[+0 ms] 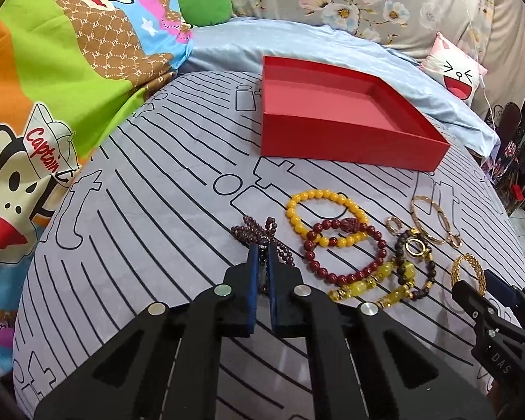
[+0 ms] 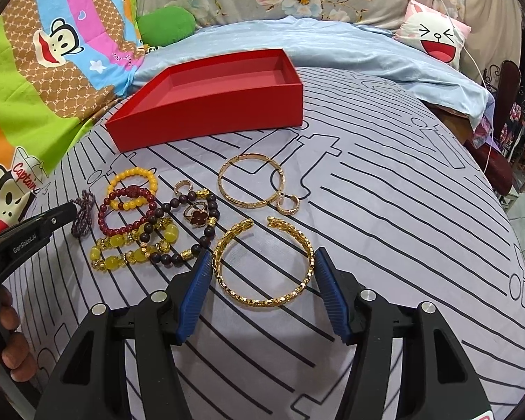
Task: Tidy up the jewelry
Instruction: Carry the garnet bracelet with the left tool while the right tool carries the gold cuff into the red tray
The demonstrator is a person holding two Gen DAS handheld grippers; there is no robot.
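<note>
Red box, black-lined grey sheet

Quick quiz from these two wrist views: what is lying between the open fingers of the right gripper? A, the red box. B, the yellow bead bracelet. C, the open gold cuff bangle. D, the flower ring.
C: in the right wrist view the right gripper stands open with the open gold cuff bangle lying on the bedsheet between its blue pads.
</note>
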